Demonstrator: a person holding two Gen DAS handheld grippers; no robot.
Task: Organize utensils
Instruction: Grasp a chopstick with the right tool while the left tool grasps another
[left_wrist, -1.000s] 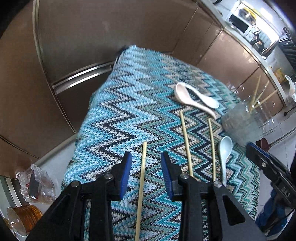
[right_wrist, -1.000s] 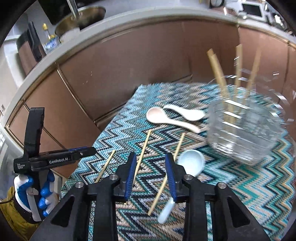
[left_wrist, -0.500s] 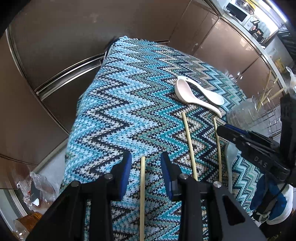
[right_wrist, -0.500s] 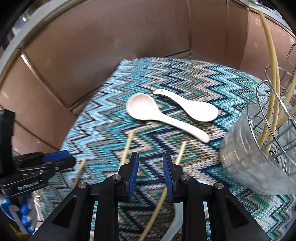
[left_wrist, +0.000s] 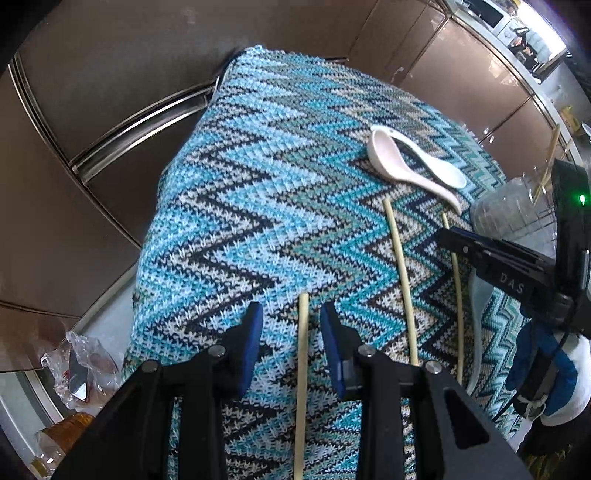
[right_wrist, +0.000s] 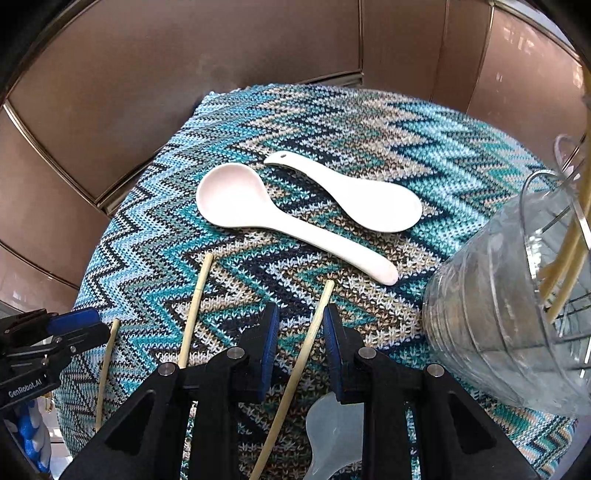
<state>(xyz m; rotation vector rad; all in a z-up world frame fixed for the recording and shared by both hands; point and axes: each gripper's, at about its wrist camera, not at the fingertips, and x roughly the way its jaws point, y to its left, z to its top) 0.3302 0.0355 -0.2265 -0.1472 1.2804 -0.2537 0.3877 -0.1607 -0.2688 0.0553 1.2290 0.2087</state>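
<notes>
On the zigzag knit cloth (left_wrist: 258, 206) lie three pale chopsticks side by side. My left gripper (left_wrist: 291, 332) stands open astride the leftmost chopstick (left_wrist: 301, 369), with gaps on both sides. My right gripper (right_wrist: 300, 332) straddles the rightmost chopstick (right_wrist: 306, 347); its jaws are closing and the pads do not press on it. The middle chopstick (right_wrist: 194, 310) lies free. Two white spoons (right_wrist: 236, 199) (right_wrist: 369, 199) rest farther back, and a pale blue spoon (right_wrist: 332, 424) lies partly under the right gripper.
A clear holder (right_wrist: 498, 314) with a wire rack and several chopsticks stands at the cloth's right edge, close to the right gripper. Brown cabinet fronts (right_wrist: 221, 74) rise behind. A plastic bag (left_wrist: 81, 373) lies on the floor at lower left.
Both grippers have sunk toward the cloth. The right one swung from beside the blue spoon to over the rightmost chopstick and its jaws narrowed. The left stayed astride its chopstick.
</notes>
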